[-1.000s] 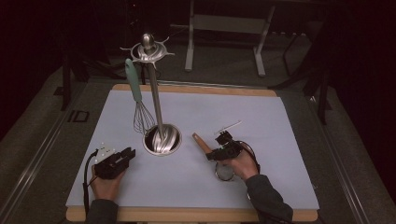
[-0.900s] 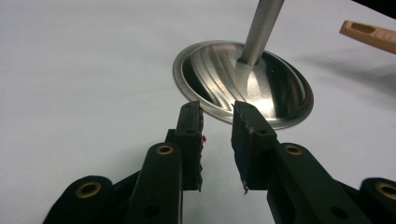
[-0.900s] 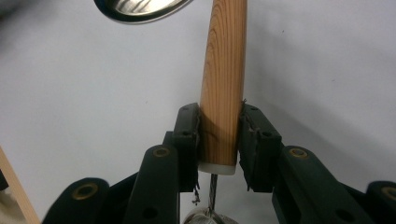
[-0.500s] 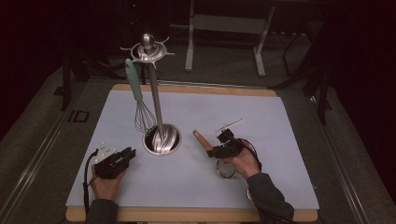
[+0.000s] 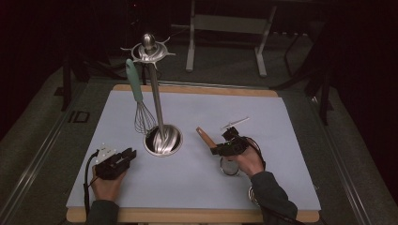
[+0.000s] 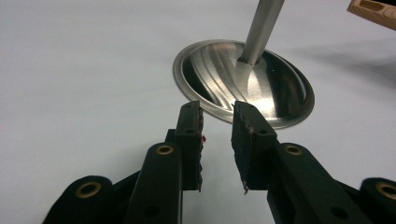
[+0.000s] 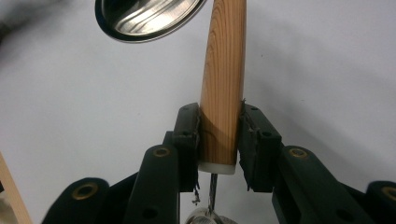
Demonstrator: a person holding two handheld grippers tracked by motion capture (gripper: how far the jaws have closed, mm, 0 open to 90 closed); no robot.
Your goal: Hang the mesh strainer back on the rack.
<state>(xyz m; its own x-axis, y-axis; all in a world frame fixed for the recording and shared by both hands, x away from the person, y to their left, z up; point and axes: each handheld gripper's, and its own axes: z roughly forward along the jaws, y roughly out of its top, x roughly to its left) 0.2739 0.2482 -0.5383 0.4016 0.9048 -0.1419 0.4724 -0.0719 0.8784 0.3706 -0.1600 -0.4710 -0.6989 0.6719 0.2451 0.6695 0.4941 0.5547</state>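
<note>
A: What's around and in the way?

B: I'm seeing the utensil stand [image 5: 162,139] sitting mid-worktop [image 5: 281,140], its round steel base between my two claws. One teal-handled whisk [image 5: 138,101] is hanging from the stand's top ring. A small white strip [image 5: 234,123] is lying just behind the right claw [image 5: 217,149].

A: Claw states?

B: Right claw is clamping the wooden handle [image 7: 223,79] of a utensil, pads pressing on both sides of it; the handle is pointing toward the stand base, and its metal end [image 5: 229,166] is lying on the worktop under my right hand. Left claw [image 6: 217,128] is sitting with jaws apart, nothing between them, aimed at the near rim of the base.

A: Counts?

B: One stand, one whisk, one wooden-handled utensil, one white strip, two claws.

A: Room to move?

B: I'm getting wide bare mat on the right and far side and a fair patch on the left. The near worktop edge is running just under both wrists. The stand's pole is rising tall, blocking the straight line between the claws.
</note>
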